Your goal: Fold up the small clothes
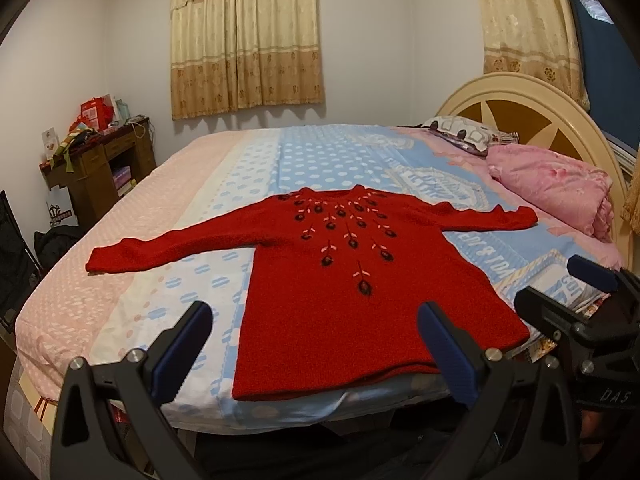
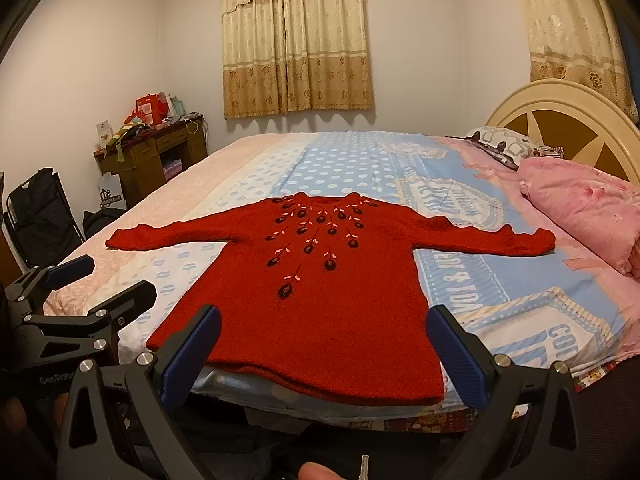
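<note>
**Desk:** What step did the frame catch?

**Photographer:** The start, by my reading. A red sweater (image 1: 352, 280) lay flat and face up on the bed (image 1: 168, 208), sleeves spread to nine and three o'clock, its hem at the near edge at six. Nothing was folded. The left gripper (image 1: 316, 344) and the right gripper (image 2: 324, 348) hung off the near edge, jaws wide apart and holding nothing.

**Desk:** And the next move?

**Photographer:** Probably a sleeve. One gripper would have to reach out to a cuff, pinch the knit and carry it across the body. The knit looked thick and soft, so a shallow pinch could slip.

**Desk:** Anything in the way?

**Photographer:** Little. A pink quilt (image 2: 584, 208) sat at two o'clock, near the right cuff but apart from it, with a pillow (image 2: 500, 144) and headboard (image 2: 568, 116) behind. A cluttered desk (image 1: 100, 160) stood at ten o'clock, curtains (image 1: 246, 40) at twelve. The printed sheet was slightly rumpled near the hem.
</note>
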Motion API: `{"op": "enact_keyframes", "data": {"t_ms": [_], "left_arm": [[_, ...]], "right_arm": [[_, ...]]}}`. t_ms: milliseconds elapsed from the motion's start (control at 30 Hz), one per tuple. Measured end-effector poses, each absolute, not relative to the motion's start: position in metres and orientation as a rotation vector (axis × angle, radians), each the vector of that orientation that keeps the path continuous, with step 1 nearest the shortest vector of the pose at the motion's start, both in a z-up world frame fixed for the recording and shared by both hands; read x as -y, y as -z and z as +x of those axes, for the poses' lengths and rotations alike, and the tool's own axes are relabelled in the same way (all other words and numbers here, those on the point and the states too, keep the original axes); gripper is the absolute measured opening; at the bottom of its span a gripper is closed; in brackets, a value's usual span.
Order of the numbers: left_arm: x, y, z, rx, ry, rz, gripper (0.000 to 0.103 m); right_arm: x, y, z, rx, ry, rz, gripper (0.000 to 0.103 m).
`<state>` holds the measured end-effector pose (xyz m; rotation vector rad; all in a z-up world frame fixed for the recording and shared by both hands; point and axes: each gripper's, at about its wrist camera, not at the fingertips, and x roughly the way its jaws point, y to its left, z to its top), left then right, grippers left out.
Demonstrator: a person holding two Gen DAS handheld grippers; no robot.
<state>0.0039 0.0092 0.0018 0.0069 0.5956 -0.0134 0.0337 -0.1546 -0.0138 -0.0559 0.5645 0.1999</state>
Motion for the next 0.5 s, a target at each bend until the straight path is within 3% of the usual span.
{"op": "enact_keyframes", "data": {"t_ms": [500], "left_arm": [[-0.0088,-0.0012,0.0039,-0.598,0.015,0.006,0.103]], "right_arm": [[0.1519,0.0171,0.0337,-0.578,-0.205,-0.056,0.102]]}}
